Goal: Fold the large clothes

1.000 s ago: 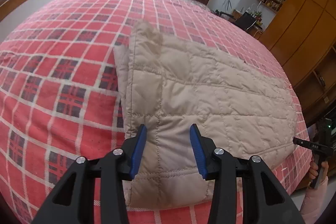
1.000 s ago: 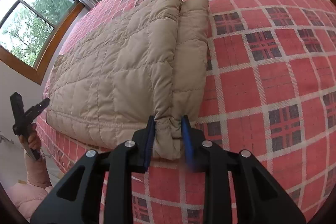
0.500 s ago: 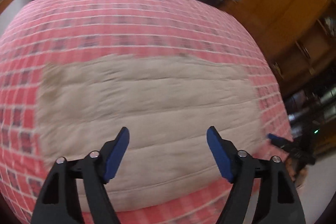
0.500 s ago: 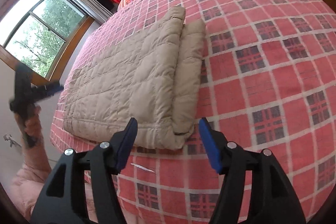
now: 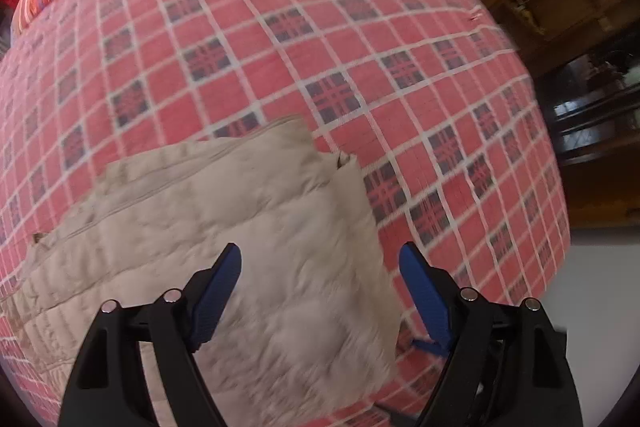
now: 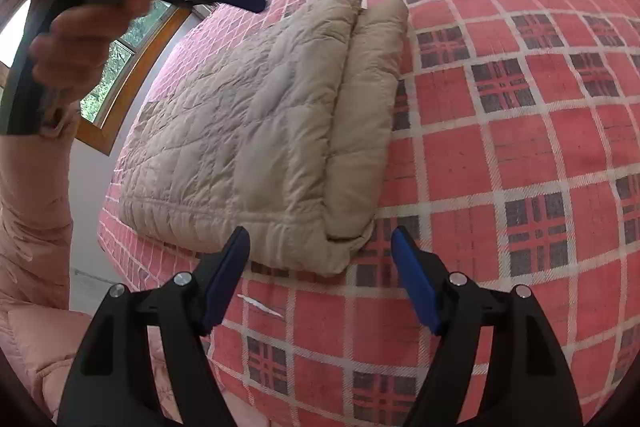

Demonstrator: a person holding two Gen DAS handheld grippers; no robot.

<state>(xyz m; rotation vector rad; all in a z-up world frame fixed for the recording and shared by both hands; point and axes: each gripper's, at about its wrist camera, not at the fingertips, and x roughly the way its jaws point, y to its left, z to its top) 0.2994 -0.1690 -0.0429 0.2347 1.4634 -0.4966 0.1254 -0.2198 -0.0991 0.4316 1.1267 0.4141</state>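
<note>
Both grippers have let go of the jacket [image 6: 256,131] and pulled back: left gripper [image 5: 320,291] and right gripper [image 6: 320,267] gape wide, empty. Jacket lies folded on the bed [image 6: 520,147]. Puffy, light, slippery; pinch its stitched hem.

Beige quilted jacket [image 6: 256,131], folded, lies flat on the red plaid bed. In the right wrist view it occupies centre-left of frame, with a narrower folded strip along its right side and a stitched hem nearest the camera. In the left wrist view it fills the lower left, blurred.
</note>
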